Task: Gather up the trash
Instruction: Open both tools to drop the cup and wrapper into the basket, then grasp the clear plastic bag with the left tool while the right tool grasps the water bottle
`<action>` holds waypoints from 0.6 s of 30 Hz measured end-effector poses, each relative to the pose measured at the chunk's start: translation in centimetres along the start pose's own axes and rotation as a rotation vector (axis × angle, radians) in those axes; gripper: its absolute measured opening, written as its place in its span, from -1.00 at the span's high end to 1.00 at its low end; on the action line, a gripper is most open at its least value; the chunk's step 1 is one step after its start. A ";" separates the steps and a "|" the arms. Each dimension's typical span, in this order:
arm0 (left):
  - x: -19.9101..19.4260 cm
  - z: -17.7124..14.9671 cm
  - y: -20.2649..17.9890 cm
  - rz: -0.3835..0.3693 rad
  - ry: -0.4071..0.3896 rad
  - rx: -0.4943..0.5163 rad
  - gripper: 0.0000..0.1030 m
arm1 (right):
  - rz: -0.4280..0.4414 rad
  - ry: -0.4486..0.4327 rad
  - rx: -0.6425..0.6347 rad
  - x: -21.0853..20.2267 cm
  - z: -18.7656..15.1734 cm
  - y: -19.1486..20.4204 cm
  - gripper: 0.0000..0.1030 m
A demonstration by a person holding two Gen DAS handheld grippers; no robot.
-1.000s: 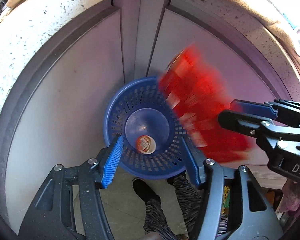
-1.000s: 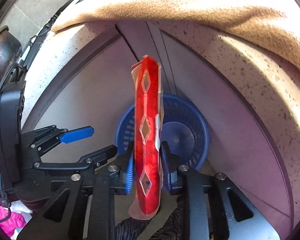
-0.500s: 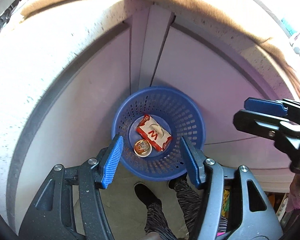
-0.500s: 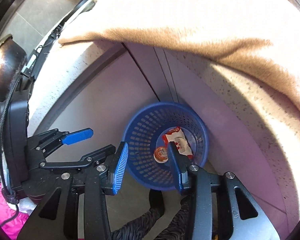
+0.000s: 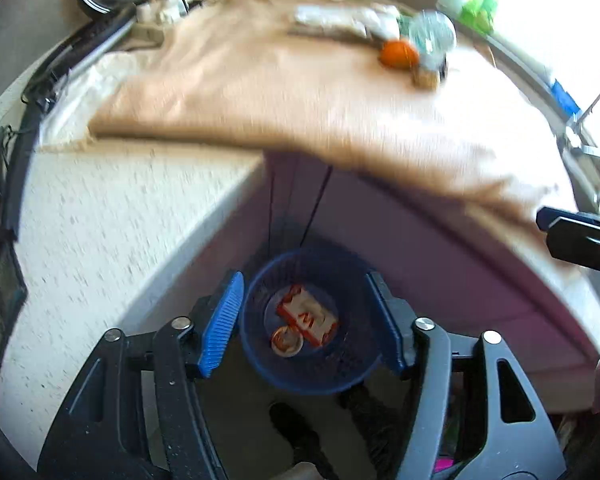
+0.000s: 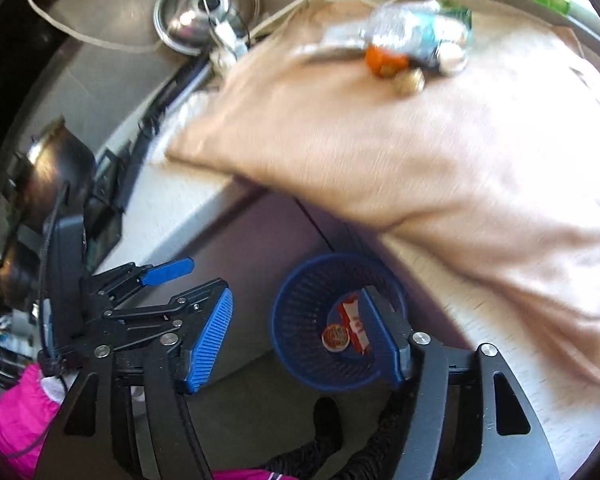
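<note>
Blue basket (image 5: 312, 376) on the floor holds the red wrapper (image 5: 306, 316). Both your tools, left tool (image 5: 306, 322) and right tool (image 6: 300, 338), are opening, empty. Remaining trash (image 6: 412, 46) on the cloth-covered worktop (image 6: 400, 140) lies blurred together; a hasty grab risks scattering it.

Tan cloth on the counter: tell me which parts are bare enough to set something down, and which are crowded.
The tan cloth is bare over its near and middle stretch, from the front counter edge up toward the far items. The far end is crowded: an orange piece, a crumpled plastic bottle and a flat whitish wrapper cluster there. The speckled counter left of the cloth is bare too.
</note>
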State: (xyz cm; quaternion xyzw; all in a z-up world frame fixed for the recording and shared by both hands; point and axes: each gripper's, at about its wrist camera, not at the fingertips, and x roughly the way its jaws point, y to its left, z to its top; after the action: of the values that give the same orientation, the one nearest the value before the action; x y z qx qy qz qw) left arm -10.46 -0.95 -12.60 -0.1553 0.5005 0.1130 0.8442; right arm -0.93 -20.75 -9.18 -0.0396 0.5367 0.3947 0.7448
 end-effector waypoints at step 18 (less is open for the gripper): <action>0.7 14.1 -2.6 0.012 -0.150 -0.064 -0.32 | 0.032 -0.101 0.124 -3.9 12.9 -8.9 -0.46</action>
State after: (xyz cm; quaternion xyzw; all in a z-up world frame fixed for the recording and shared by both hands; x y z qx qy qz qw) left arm 2.20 1.98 -6.47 -0.1703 0.4327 0.1455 0.8733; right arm 14.19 -22.76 -3.77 0.0350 0.5224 0.3740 0.7655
